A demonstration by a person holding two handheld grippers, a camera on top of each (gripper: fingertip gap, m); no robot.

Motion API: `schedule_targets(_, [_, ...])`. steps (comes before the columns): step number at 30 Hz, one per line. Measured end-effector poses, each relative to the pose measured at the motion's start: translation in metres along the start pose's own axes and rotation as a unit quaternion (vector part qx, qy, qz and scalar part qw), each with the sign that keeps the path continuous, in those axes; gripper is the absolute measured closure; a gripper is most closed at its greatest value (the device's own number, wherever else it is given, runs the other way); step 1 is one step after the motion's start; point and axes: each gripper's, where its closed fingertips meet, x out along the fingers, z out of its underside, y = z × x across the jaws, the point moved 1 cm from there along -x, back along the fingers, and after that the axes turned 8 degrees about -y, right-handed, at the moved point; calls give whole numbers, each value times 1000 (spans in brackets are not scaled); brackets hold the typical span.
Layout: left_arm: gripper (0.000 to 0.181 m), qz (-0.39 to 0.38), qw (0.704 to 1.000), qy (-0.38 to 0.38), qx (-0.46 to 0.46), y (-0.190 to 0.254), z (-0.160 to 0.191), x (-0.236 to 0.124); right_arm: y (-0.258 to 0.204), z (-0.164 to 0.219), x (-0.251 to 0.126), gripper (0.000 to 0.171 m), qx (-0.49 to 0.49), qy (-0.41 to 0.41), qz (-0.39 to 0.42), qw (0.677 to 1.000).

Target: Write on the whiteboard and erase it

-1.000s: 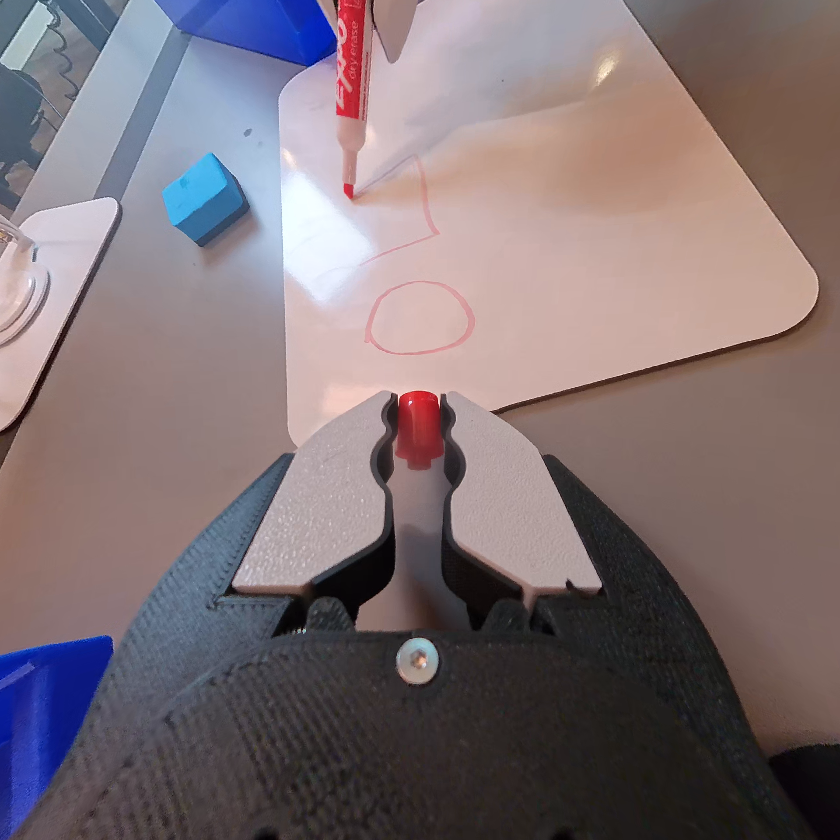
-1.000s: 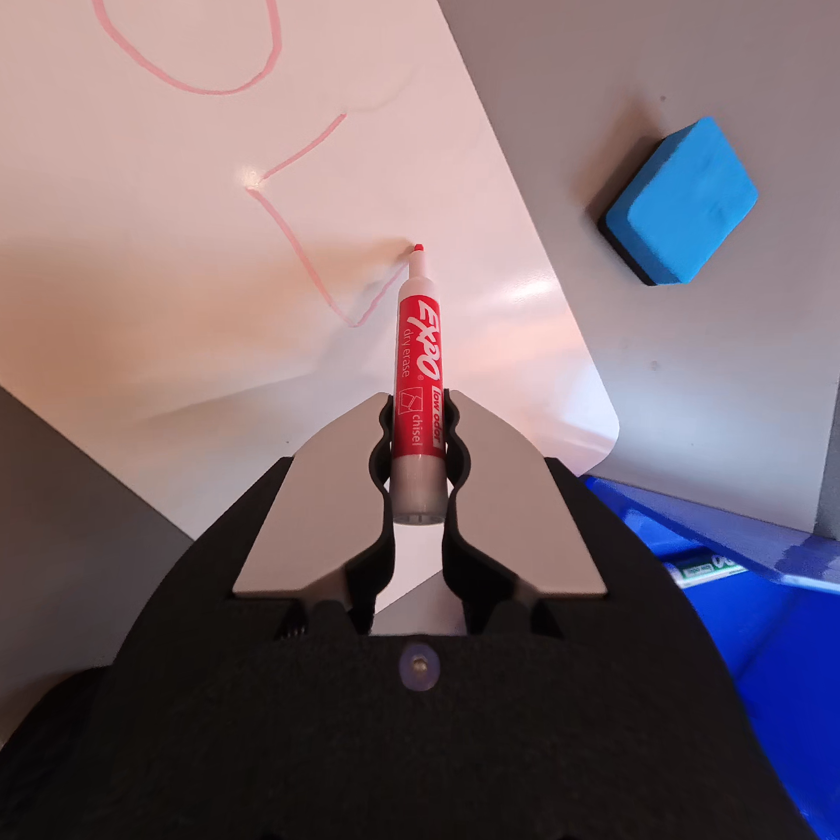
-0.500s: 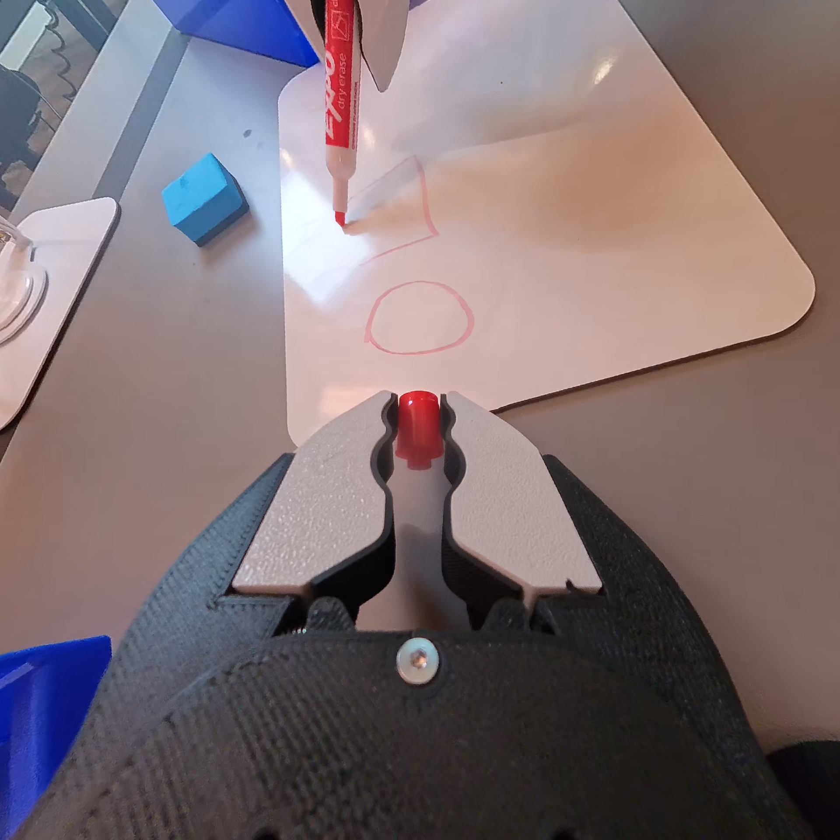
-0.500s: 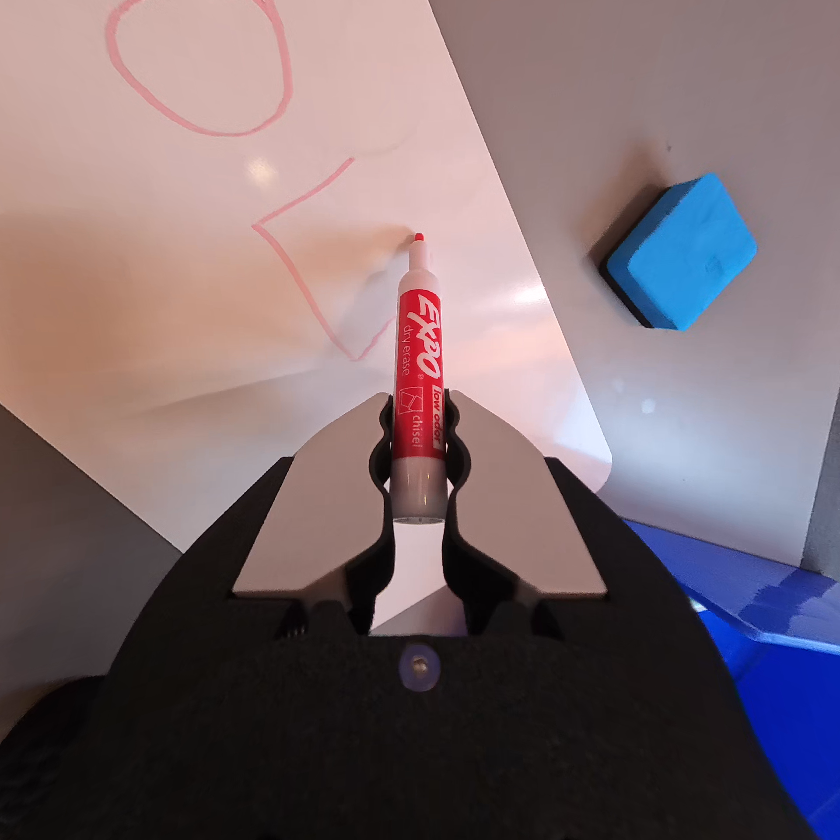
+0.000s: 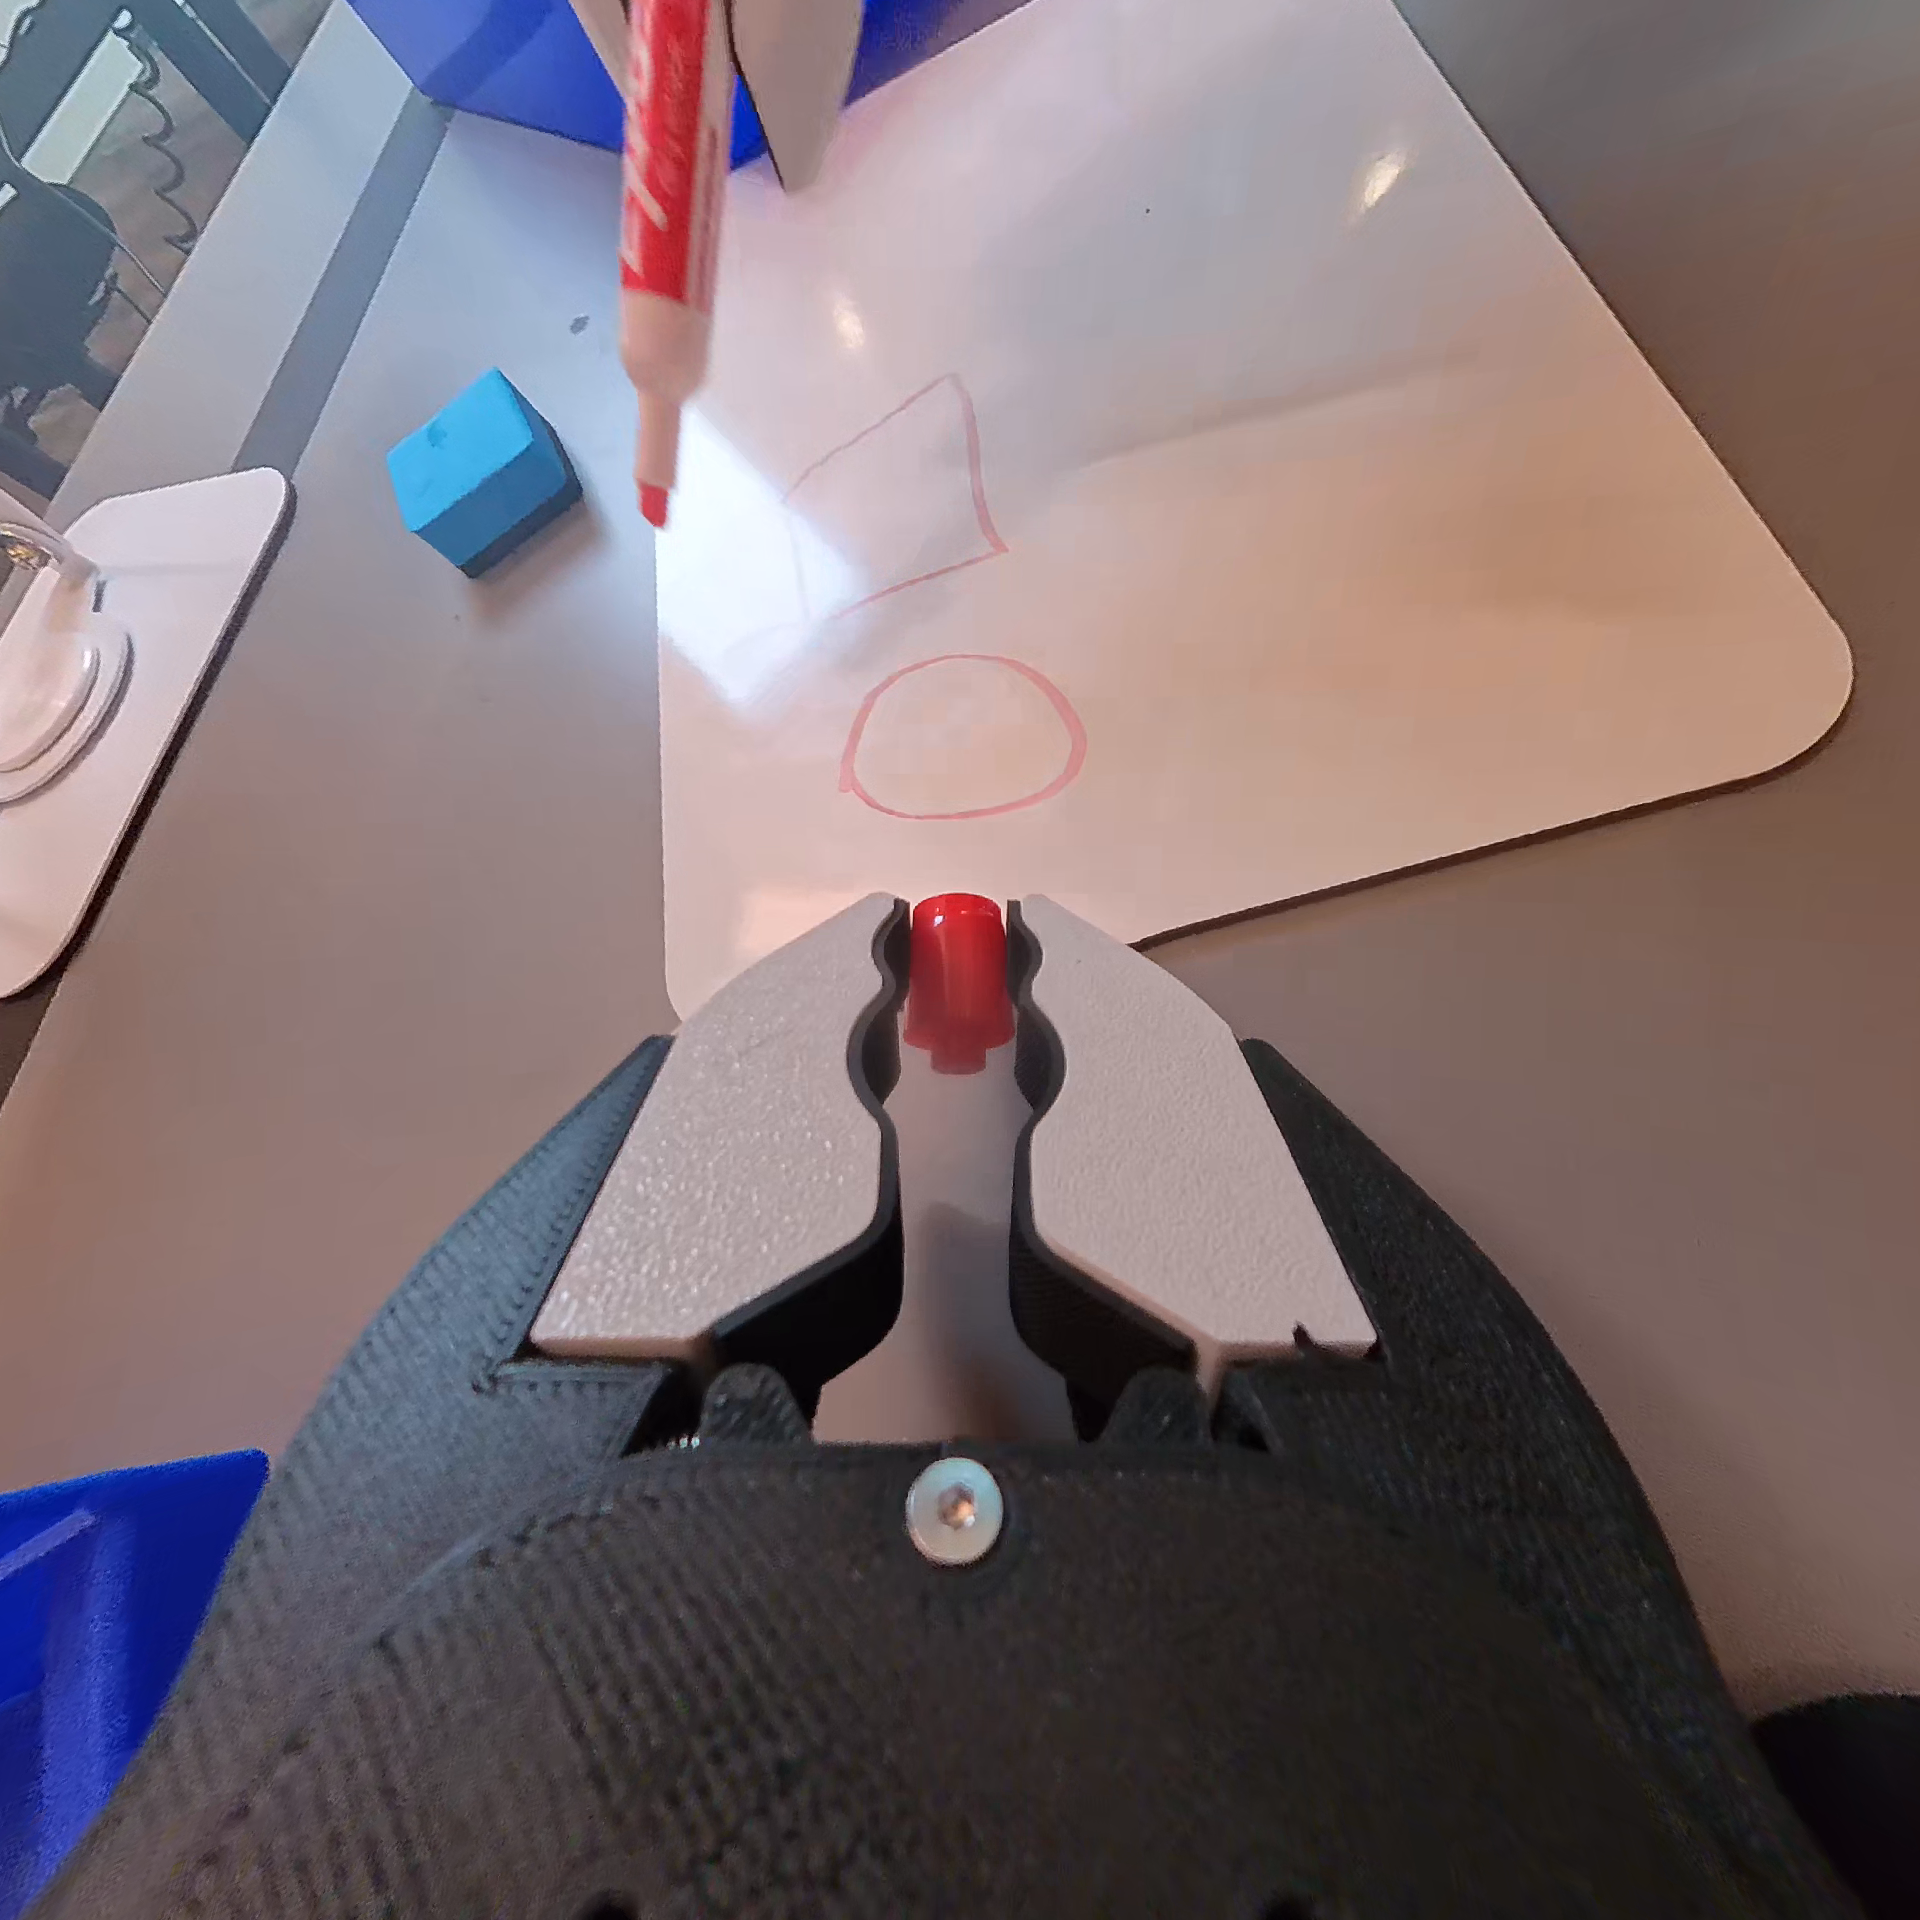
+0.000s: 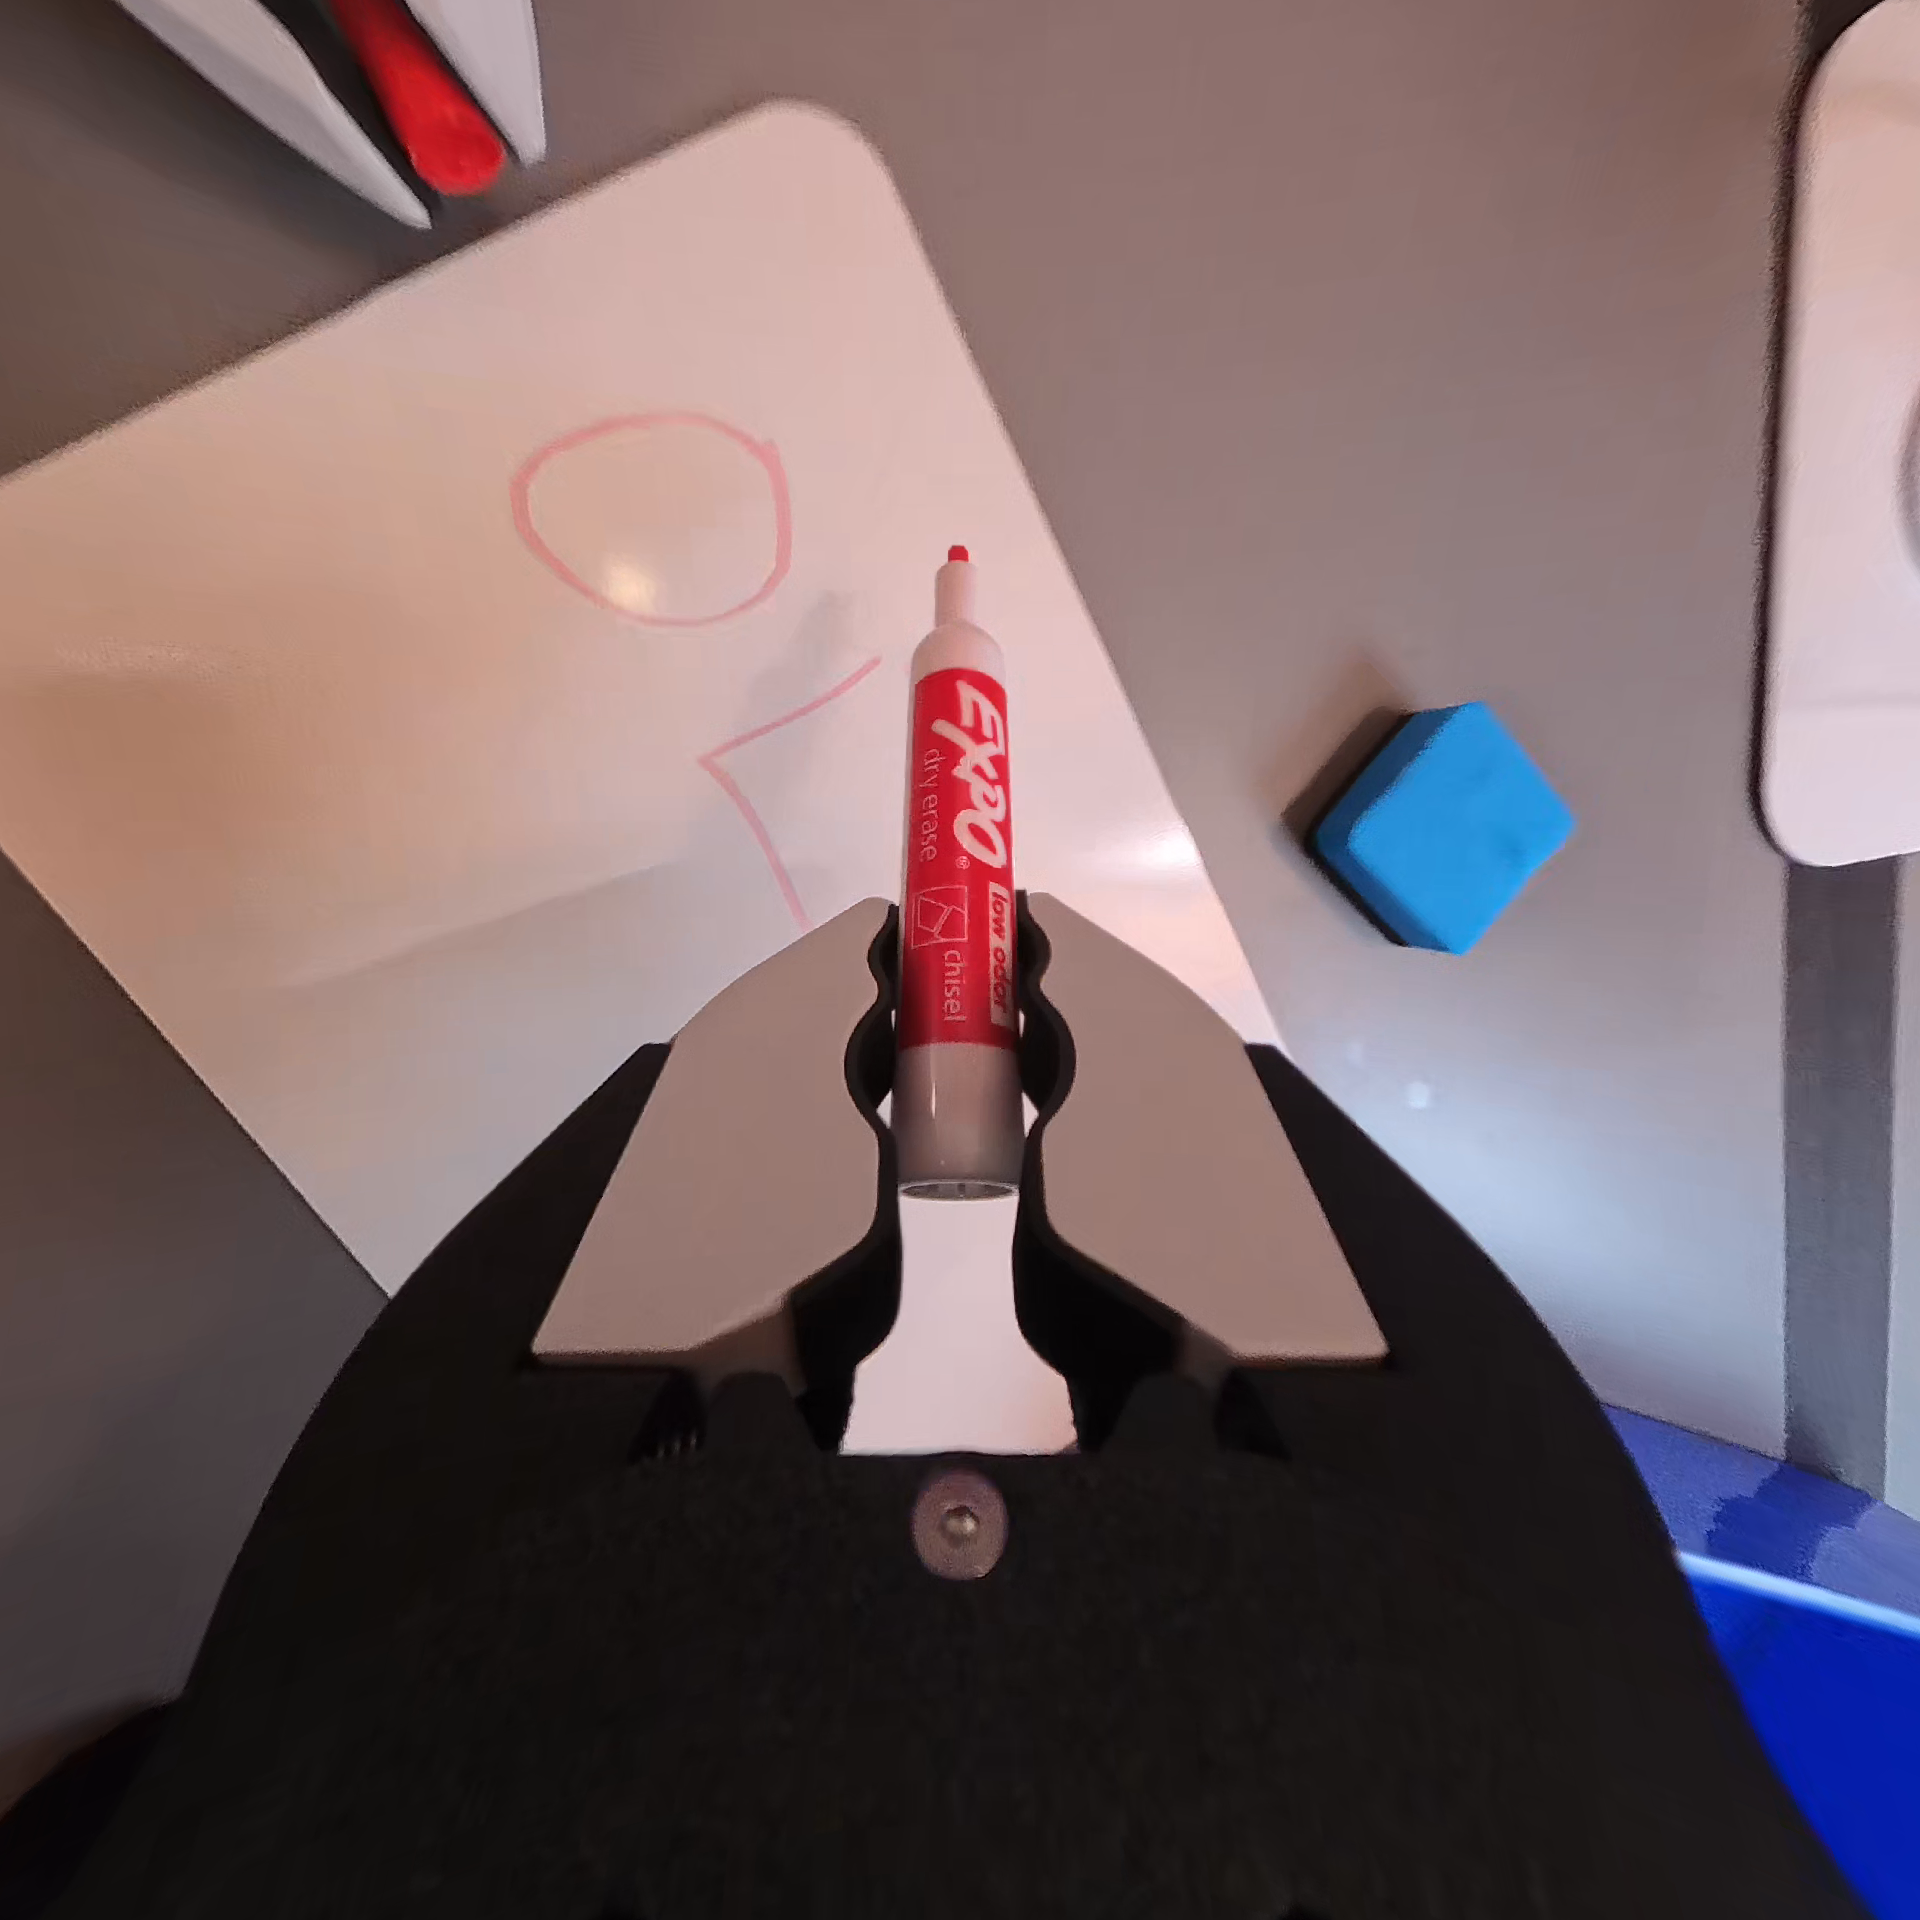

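Spread under everything as a matte grey tabletop (image 5: 364, 935), smooth and dull. Lay flat on it from 12 to 3 o'clock in the left wrist view as a glossy white whiteboard with rounded corners (image 5: 1351, 520), slick enough to mirror the window glare, and bore a faint four-sided red outline (image 5: 904, 499) above a red circle (image 5: 961, 738). Sat off the board's edge at 10 o'clock as a soft blue foam eraser block on a dark base (image 5: 473, 468), untouched and well apart from both tools. Was closed snugly, as the right gripper (image 6: 956, 914), on the rear barrel of a red-and-white cylindrical dry-erase marker (image 6: 956, 831), whose bare chisel nib pointed to 12 o'clock and hung clear of the surface near the board's edge. Was likewise pinched shut, as the left gripper (image 5: 954, 914), on a small glossy red plastic marker cap (image 5: 956, 977) seated in the scalloped notch between the textured grey fingers. Looked like writing finished and recapping due. Best done by keeping both grips firm, lining nib and cap on one axis, then pressing straight together without twisting, since hard smooth plastic could slip in the notches. Could not be told which end of the cap was open.
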Motion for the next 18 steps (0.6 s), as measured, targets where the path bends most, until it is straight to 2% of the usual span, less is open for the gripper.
schedule_targets(5, [164, 1, 1000, 4, -5, -1, -1, 0, 6, 5, -14, 152, 34, 91, 17, 995])
schedule_targets(18, [164, -8, 999, 18, -31, -10, 0, 0, -17, 13, 3, 152, 64, 235, -17, 970])
